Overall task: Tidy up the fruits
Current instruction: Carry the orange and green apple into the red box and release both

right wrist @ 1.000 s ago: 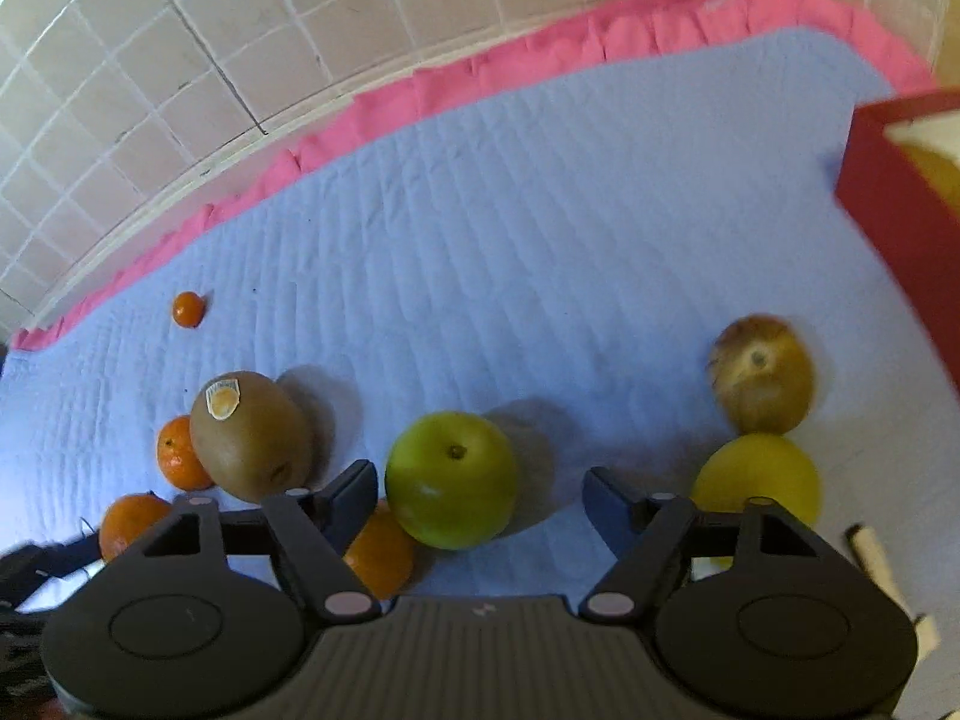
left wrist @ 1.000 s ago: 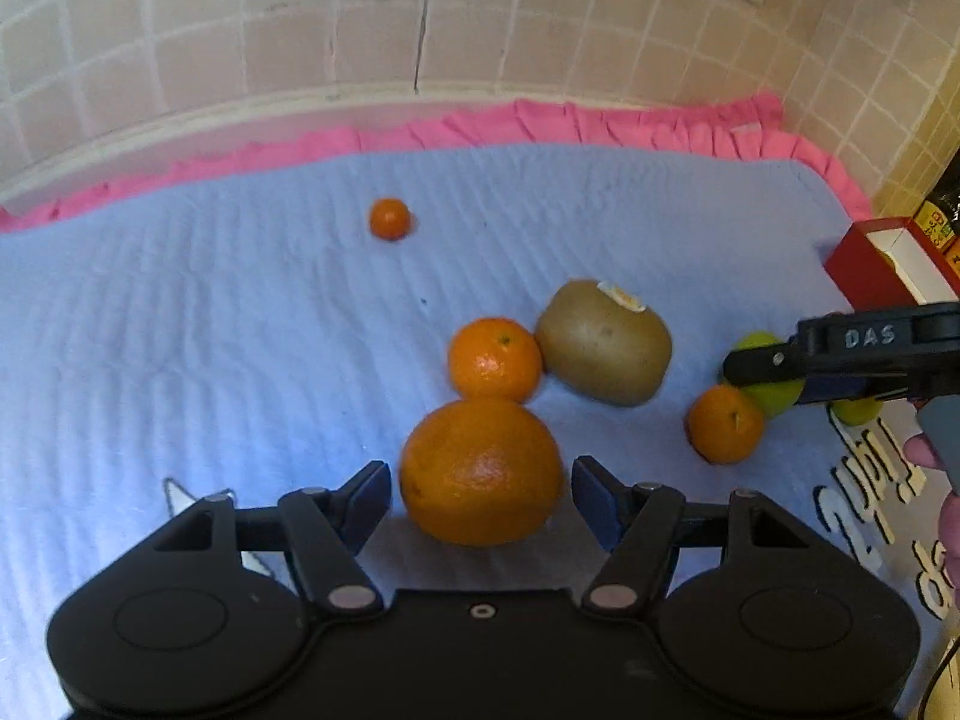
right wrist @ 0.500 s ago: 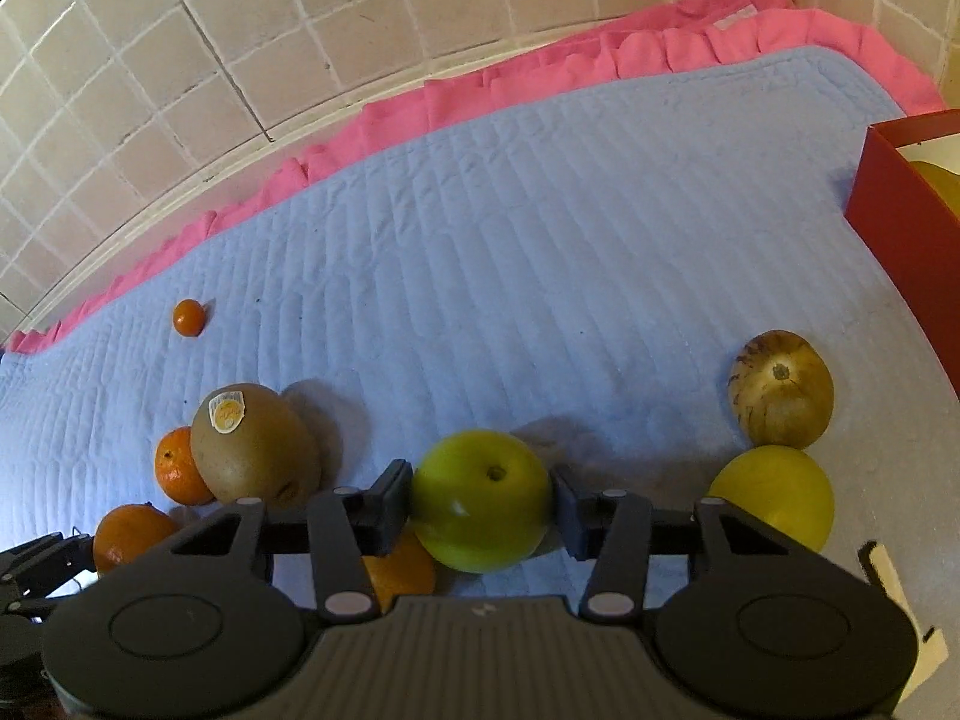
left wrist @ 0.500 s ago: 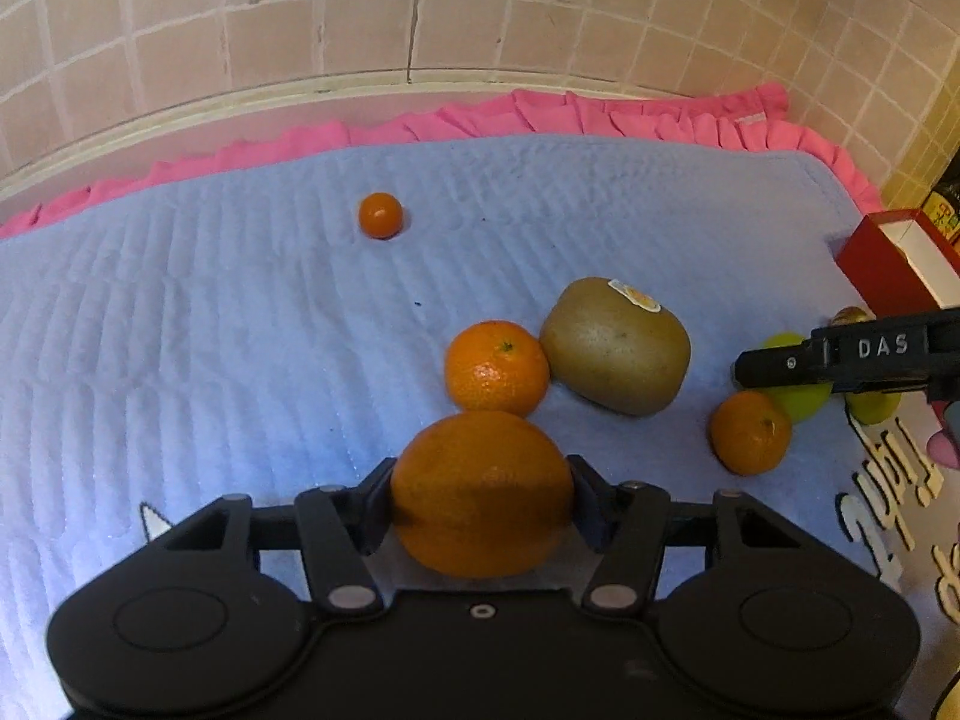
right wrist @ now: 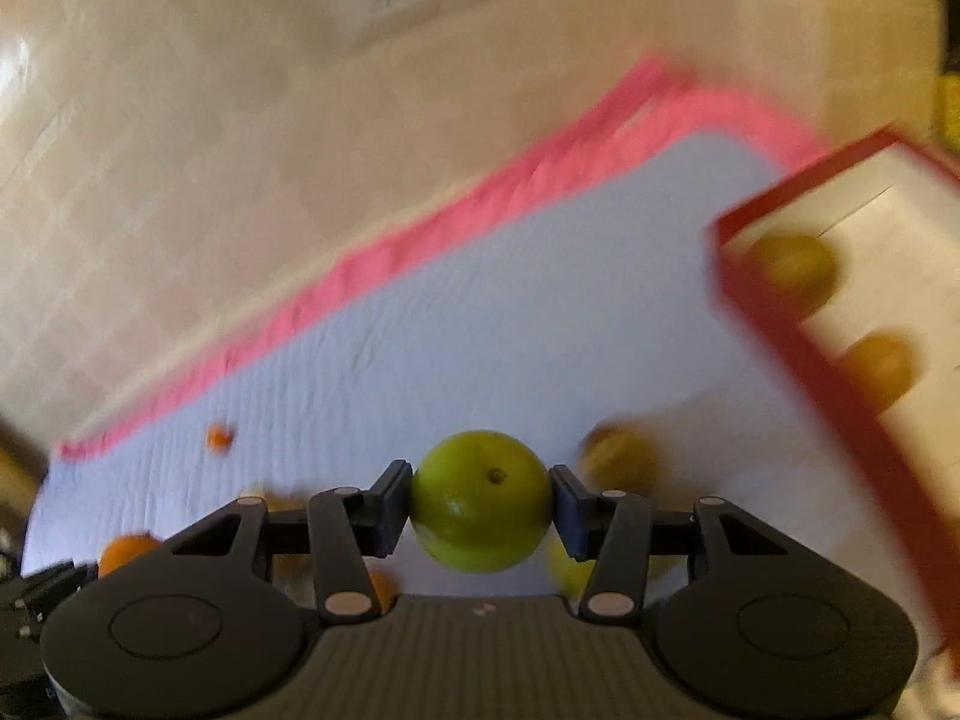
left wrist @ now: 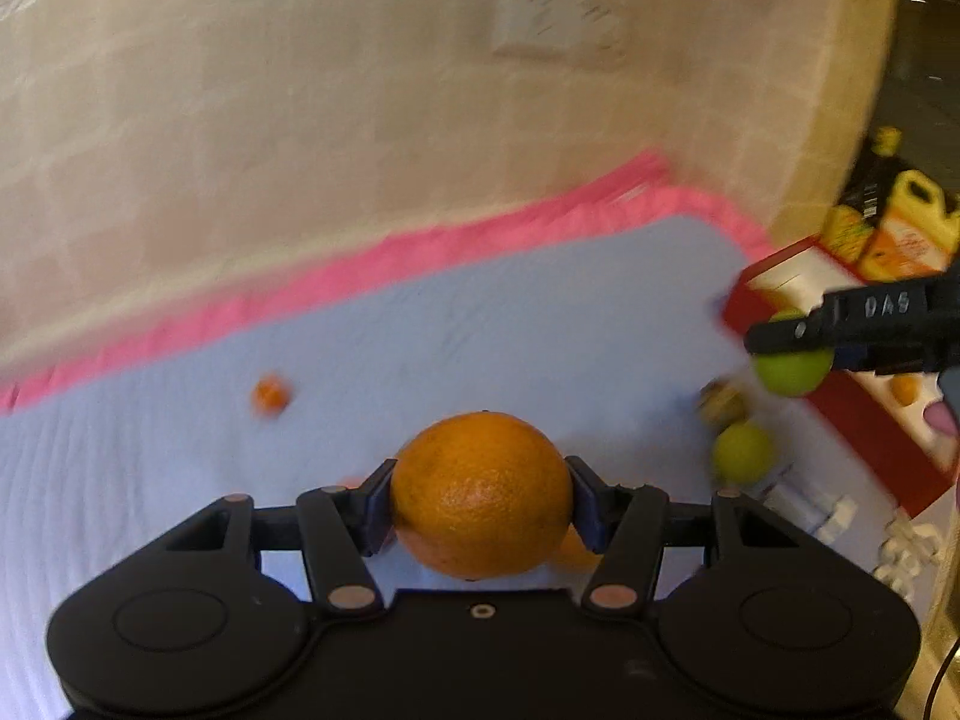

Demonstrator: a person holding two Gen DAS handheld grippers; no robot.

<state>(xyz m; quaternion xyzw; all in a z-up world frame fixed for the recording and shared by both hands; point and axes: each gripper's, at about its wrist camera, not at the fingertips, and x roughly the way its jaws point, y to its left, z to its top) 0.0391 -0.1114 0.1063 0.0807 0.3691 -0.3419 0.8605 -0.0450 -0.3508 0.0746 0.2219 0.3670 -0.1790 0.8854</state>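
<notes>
My left gripper [left wrist: 480, 504] is shut on a large orange [left wrist: 480, 495] and holds it above the blue quilted mat [left wrist: 540, 312]. My right gripper [right wrist: 481, 503] is shut on a green apple [right wrist: 481, 501], also lifted; it shows in the left wrist view [left wrist: 792, 369] near the red box [left wrist: 870, 420]. The red box with a white inside [right wrist: 810, 348] holds two yellowish fruits [right wrist: 792, 267]. A small tangerine [left wrist: 270, 394] lies far on the mat. A yellow-green fruit [left wrist: 742, 454] and a brownish fruit [left wrist: 723, 402] lie by the box.
A tiled wall with a socket [left wrist: 558, 24] stands behind the pink mat frill [left wrist: 360, 282]. Yellow bottles [left wrist: 900, 222] stand beyond the box. More oranges [right wrist: 123, 549] lie low at the left in the right wrist view. Both views are blurred by motion.
Both grippers, shut on their fruits half a second ago, have lifted them off the mat and swung right toward the red box. The kiwi and the small oranges have dropped out of the left view.
</notes>
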